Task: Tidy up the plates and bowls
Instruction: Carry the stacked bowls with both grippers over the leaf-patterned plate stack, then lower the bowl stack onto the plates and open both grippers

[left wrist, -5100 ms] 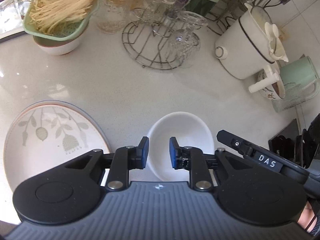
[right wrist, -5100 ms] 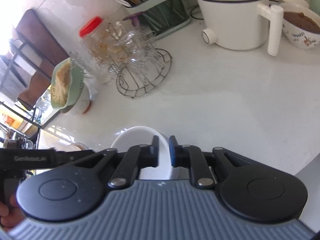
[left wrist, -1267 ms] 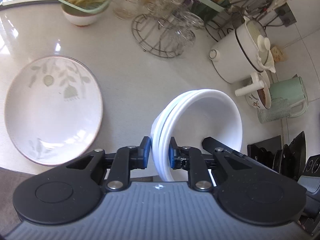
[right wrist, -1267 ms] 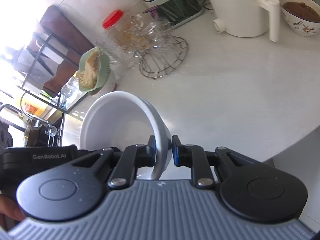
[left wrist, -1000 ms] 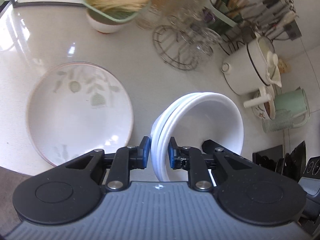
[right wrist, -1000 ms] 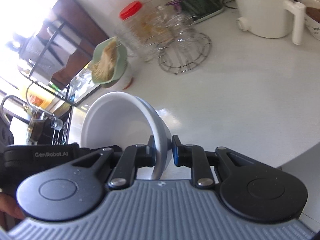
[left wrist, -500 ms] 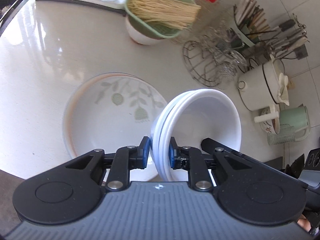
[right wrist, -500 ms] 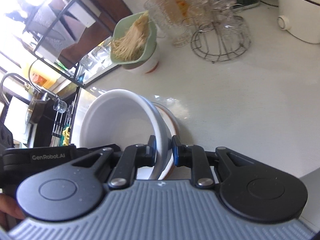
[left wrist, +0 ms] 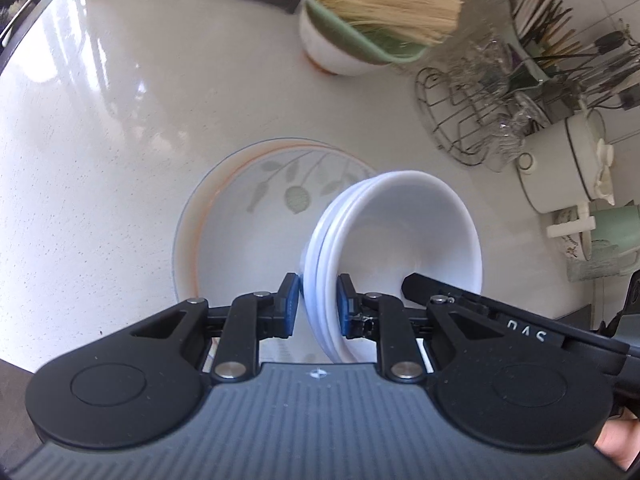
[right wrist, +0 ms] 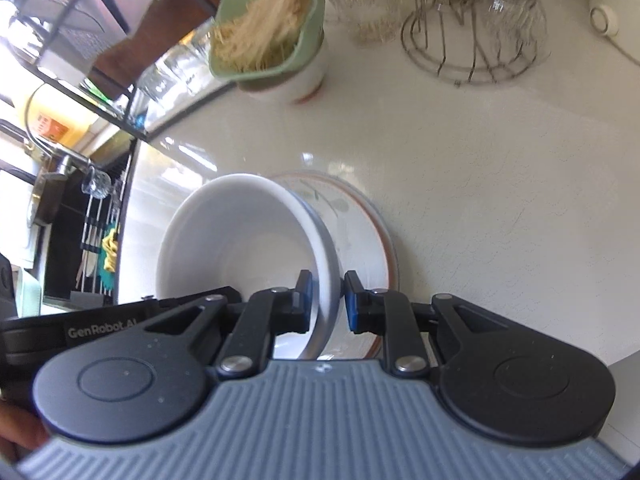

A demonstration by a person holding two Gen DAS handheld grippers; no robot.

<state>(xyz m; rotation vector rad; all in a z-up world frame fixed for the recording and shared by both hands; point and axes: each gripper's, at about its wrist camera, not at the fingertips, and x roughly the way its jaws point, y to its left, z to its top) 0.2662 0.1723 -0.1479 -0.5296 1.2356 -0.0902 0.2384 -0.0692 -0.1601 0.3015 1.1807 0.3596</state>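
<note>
My left gripper (left wrist: pixel 318 304) and right gripper (right wrist: pixel 327 300) each clamp opposite rims of the stacked plain white ceramic bowls (left wrist: pixel 394 236); bowls tilted over the leaf-patterned round plate (left wrist: pixel 248 216) on the speckled white surface (left wrist: pixel 100 140); green noodle-filled basket (left wrist: pixel 360 12) at twelve o'clock.

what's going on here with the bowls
A person is carrying a stack of white bowls with both tongs at once. The left tongs clamp one side of the rim and the right tongs clamp the opposite side. The stack is tilted and held over the leaf-patterned plate on the white counter, apparently about to be set down on it.
</note>
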